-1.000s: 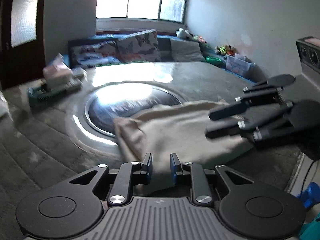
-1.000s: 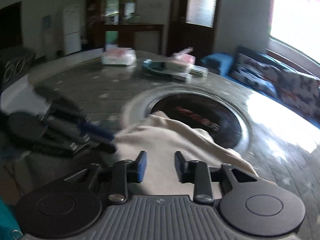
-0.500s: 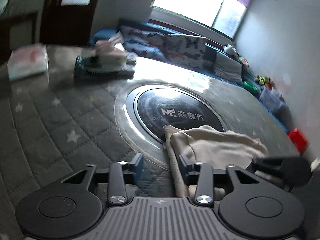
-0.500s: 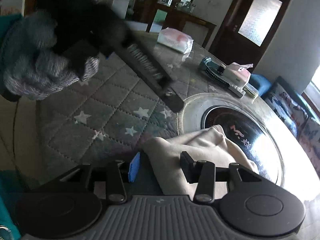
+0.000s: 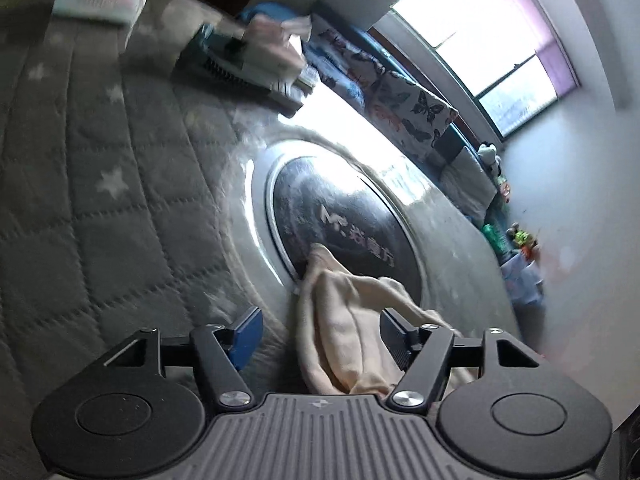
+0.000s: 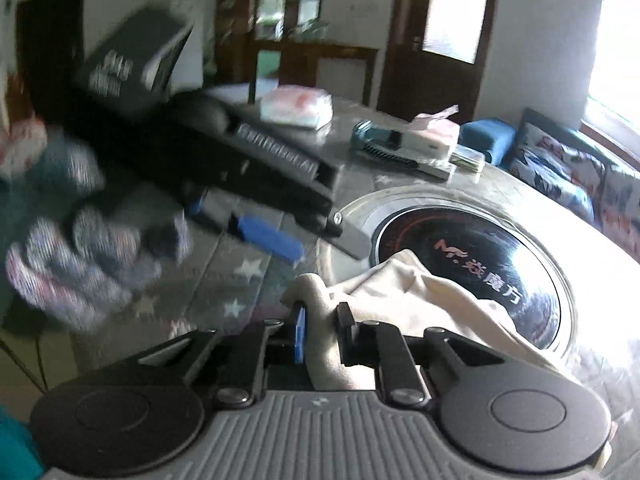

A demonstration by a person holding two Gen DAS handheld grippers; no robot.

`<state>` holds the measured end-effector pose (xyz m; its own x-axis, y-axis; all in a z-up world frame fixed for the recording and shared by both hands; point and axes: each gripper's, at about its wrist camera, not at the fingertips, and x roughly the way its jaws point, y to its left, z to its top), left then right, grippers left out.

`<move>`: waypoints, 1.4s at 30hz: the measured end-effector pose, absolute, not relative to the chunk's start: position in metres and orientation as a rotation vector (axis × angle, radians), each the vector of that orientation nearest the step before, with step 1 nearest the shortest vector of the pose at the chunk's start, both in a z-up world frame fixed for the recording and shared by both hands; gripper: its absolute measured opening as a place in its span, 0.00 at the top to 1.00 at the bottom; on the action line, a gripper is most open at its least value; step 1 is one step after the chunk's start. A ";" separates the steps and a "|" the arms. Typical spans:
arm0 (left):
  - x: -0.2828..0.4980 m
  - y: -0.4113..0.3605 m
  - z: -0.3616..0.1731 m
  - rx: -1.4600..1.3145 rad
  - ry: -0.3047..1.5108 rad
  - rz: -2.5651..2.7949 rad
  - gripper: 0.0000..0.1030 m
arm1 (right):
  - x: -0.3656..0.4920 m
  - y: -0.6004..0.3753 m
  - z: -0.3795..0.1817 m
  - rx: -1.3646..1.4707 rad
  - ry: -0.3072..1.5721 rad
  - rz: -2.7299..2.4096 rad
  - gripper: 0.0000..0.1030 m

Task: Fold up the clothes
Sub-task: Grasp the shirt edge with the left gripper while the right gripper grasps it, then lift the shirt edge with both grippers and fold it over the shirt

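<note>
The right hand-held gripper (image 6: 322, 334) has just closed on the crumpled cream cotton garment (image 6: 420, 292); the left hand-held gripper (image 5: 320, 334), just opened wide, straddles it ungripped, so a one-sided pull could bunch it.

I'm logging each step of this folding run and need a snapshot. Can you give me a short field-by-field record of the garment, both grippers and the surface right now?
garment: crumpled cream cloth garment, partly over the round black glass hob
right gripper: jaws have just been closing, now pinching a fold of the garment
left gripper: jaws have just been opening, now wide; garment lies between them, ungripped
surface: grey quilted star-print table cover
clutter: pink tissue box, far side
</note>
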<state>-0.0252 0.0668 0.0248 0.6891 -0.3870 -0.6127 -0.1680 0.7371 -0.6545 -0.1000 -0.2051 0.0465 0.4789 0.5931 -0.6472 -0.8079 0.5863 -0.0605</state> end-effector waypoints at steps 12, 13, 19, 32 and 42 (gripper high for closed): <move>-0.001 0.047 0.008 -0.913 0.882 -0.175 0.57 | -0.097 -0.240 0.059 -0.231 0.612 0.915 0.88; 0.000 0.047 0.006 -0.914 0.886 -0.173 0.65 | -0.098 -0.240 0.058 -0.233 0.612 0.920 0.88; 0.002 0.048 0.003 -0.891 0.899 -0.156 0.85 | -0.098 -0.245 0.054 -0.222 0.625 0.920 0.83; 0.002 0.040 0.004 -0.804 0.899 -0.148 0.85 | -0.059 -0.357 0.040 -0.129 0.655 0.429 0.63; 0.008 0.029 0.011 -0.699 0.889 -0.143 0.85 | -0.029 -0.405 0.006 0.079 0.737 0.317 0.64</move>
<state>0.0083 0.0293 0.0111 0.6366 -0.3929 -0.6636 -0.1644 0.7715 -0.6146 -0.0292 -0.4046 0.0062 0.6949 0.3117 -0.6481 -0.2563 0.9493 0.1818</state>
